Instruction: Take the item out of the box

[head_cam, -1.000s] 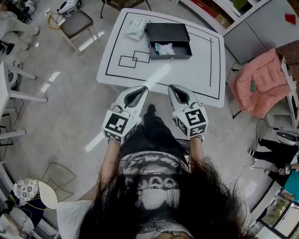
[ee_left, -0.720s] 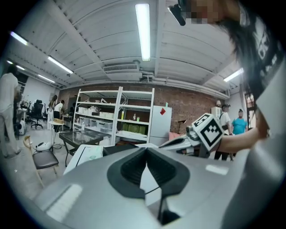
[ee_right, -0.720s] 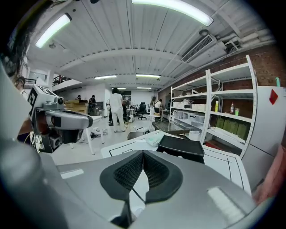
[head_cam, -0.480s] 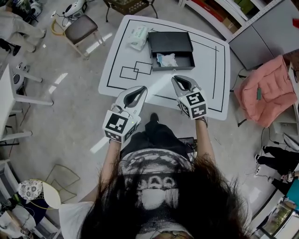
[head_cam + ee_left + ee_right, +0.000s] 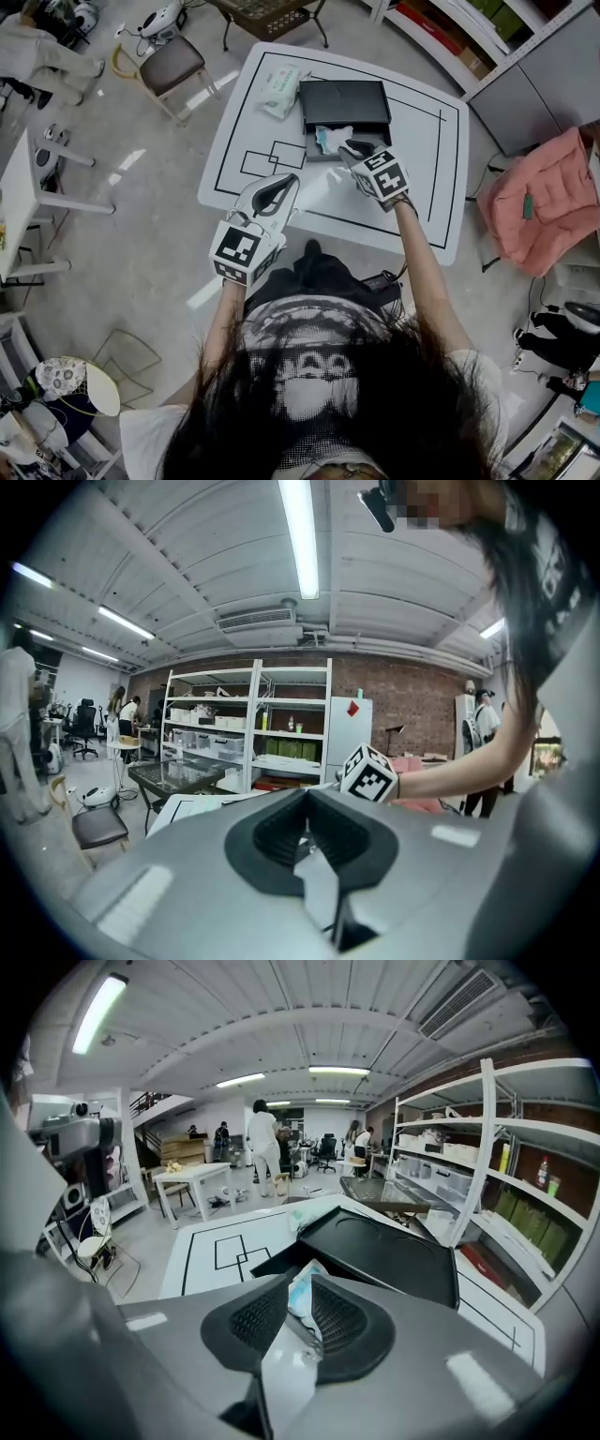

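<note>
My left gripper [image 5: 285, 181] hangs over the near edge of the white tabletop with black outlines [image 5: 412, 192], its jaws together on nothing. Further in, my right gripper [image 5: 349, 146] tilts down at the near side of the flat black box [image 5: 343, 97]. Its jaws have just been opening and stand apart. The crumpled pale blue and white packet [image 5: 329, 139] shows between them, unpressed, lying in the box's open tray. Beside the box, towards the far left corner, lies a soft white tissue pack [image 5: 281, 81].
</note>
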A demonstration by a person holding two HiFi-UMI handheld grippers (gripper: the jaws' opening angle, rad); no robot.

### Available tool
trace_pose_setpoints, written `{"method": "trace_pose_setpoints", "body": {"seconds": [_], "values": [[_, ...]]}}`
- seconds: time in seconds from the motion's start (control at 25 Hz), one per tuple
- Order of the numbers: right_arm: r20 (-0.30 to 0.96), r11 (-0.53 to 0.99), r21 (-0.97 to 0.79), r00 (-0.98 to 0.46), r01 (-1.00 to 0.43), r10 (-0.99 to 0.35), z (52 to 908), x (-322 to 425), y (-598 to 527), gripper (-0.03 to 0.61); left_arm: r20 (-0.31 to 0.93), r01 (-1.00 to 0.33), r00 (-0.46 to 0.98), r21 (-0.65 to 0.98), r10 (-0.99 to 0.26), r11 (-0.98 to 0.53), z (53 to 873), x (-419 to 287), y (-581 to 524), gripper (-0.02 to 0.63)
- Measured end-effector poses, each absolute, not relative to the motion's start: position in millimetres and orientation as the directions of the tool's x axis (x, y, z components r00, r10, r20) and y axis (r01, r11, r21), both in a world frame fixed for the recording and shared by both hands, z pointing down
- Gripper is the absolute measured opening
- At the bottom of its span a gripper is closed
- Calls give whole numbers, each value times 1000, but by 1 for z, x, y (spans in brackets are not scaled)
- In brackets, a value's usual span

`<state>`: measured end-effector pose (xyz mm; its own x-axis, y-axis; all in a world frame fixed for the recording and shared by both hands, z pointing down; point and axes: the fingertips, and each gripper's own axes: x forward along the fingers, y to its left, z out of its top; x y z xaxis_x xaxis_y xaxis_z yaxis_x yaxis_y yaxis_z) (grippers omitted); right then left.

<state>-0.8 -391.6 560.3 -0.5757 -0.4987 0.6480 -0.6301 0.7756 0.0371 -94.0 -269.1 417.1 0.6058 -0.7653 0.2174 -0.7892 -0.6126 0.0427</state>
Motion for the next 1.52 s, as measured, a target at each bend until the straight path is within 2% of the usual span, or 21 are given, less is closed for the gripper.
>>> {"method": "trace_pose_setpoints", "body": {"seconds": [0.36,0.68,0.72,0.84,1.04,1.52], "values": [[790,871,76,-504,-485,-349,608,-10,-428,86,232,-818,564,22,-793,-575,421,-87,-288,0],[880,931,56,-422,-361,-217,641,-18,-434,130,241,-838,531,8,-812,-546,421,-84,-300,0],[891,934,72,-399,-351,-218,645,-17,-436,124,243,-841,526,7,-815,-541,422,-85,-301,0],[904,935,97,-362,-342,-226,653,-13,-439,40,250,-850,512,8,-822,-527,426,-88,-302,0],[901,932,84,-373,-351,-222,652,-12,-438,15,262,-861,494,13,-829,-509,432,-92,-302,0],[863,939,94,-442,-332,-243,621,-11,-424,12,271,-865,486,18,-831,-501,436,-98,-297,0]]}}
